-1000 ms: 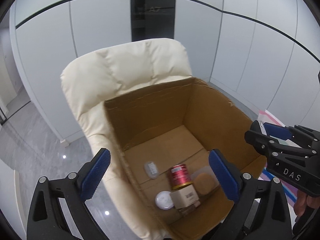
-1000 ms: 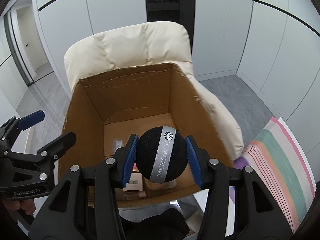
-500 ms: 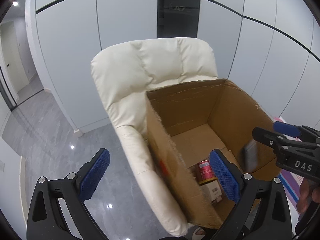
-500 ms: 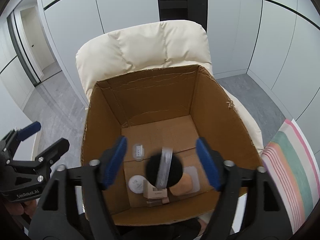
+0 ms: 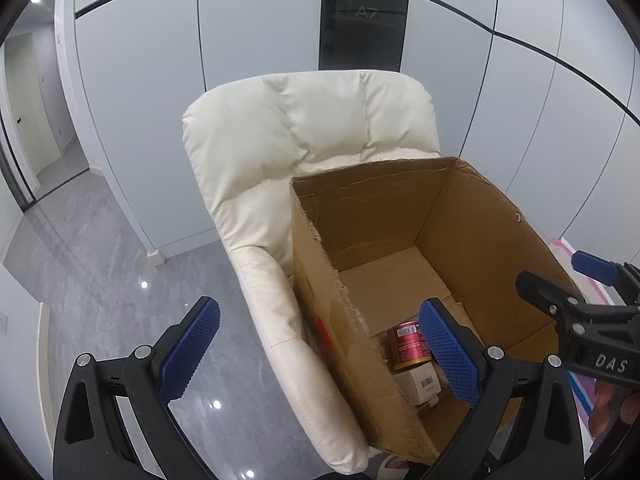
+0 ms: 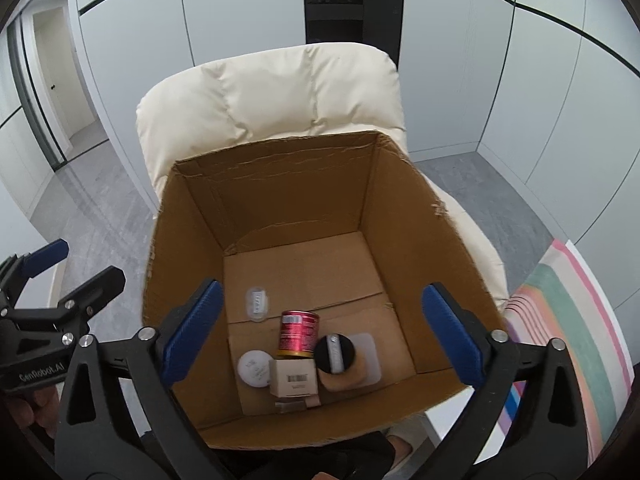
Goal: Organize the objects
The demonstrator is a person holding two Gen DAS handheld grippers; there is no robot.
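Note:
An open cardboard box point(image 6: 280, 200) stands on a cream armchair point(image 6: 272, 92). On its floor lie a black ball with a grey ribbon point(image 6: 335, 353), a red can point(image 6: 298, 334), a small white carton point(image 6: 295, 378), a white round lid point(image 6: 255, 369), a tan pad point(image 6: 344, 380) and a small oval case point(image 6: 257, 304). My right gripper point(image 6: 324, 336) is open and empty above the box's near side. My left gripper point(image 5: 320, 356) is open and empty over the box's left wall point(image 5: 340, 340); the can point(image 5: 408, 340) and carton point(image 5: 422, 386) show in its view.
Grey wall panels point(image 6: 440, 60) stand behind the chair. A striped rug point(image 6: 568, 340) lies on the floor at the right. Glossy grey floor point(image 5: 100, 280) spreads left of the chair. The right gripper shows in the left wrist view point(image 5: 580, 320).
My right gripper opened and let go of the black ball, which dropped into the box beside the can. My left gripper swung left, off the box toward its left wall.

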